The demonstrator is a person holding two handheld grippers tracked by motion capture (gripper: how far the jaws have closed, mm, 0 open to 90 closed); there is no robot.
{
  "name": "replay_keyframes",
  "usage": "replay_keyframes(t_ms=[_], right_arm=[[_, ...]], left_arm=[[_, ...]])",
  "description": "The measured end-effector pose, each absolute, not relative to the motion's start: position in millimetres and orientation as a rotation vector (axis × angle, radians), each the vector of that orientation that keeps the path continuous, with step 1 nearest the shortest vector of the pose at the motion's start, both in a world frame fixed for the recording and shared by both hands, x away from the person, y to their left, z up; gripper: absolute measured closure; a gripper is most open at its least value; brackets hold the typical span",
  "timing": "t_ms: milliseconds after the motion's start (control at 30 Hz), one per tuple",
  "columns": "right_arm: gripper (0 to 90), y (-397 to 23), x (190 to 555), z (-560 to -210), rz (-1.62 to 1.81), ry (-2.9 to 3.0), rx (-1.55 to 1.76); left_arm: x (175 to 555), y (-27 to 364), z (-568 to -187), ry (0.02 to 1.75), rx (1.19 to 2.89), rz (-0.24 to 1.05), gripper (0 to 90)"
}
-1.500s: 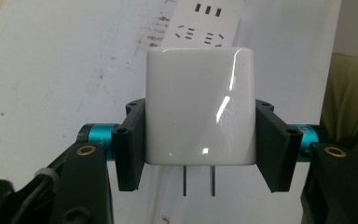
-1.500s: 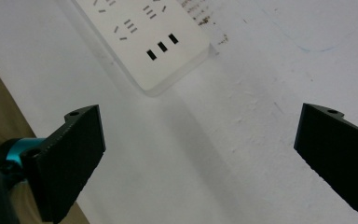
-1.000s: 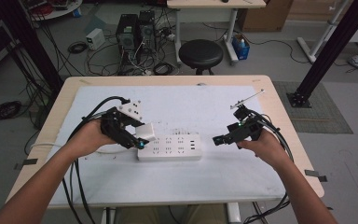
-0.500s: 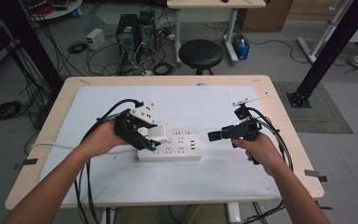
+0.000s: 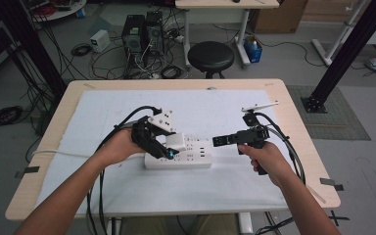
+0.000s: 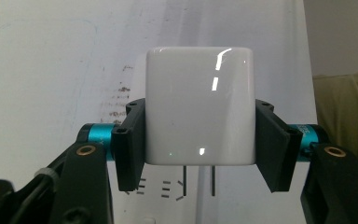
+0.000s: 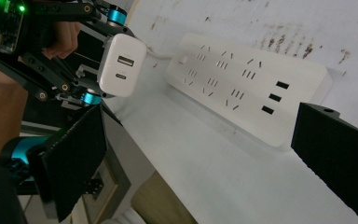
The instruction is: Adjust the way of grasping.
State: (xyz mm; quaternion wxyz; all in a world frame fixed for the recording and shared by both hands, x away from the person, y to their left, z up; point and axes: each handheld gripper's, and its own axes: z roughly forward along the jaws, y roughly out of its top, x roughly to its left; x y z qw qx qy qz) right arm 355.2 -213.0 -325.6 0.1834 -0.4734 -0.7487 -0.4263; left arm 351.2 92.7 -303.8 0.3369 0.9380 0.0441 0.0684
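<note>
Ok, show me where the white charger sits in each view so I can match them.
High view: white charger left of centre, in the left gripper.
Left gripper view: centre, clamped between the jaws, prongs down.
Right gripper view: upper left, ports showing.
Shared landmark: the power strip.

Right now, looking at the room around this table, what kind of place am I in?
Probably a lab or workshop rather than a home: desktop computer towers sit on the floor amid tangled cables, a black metal frame post stands beside the table, and a round stool waits behind.
</note>
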Motion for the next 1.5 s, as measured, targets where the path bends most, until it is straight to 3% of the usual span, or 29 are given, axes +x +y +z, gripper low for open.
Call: replay_keyframes(t_ms=[533, 1500], right_arm=[[3.0, -199, 352, -329, -1.222, -1.998, -1.349], [3.2, -239, 309, -289, -1.438, -2.016, -1.468]], left_arm=[[352, 67, -312, 0.075, 2.429, 0.185, 42.4], [351, 66, -314, 0.073, 2.448, 0.182, 42.4]])
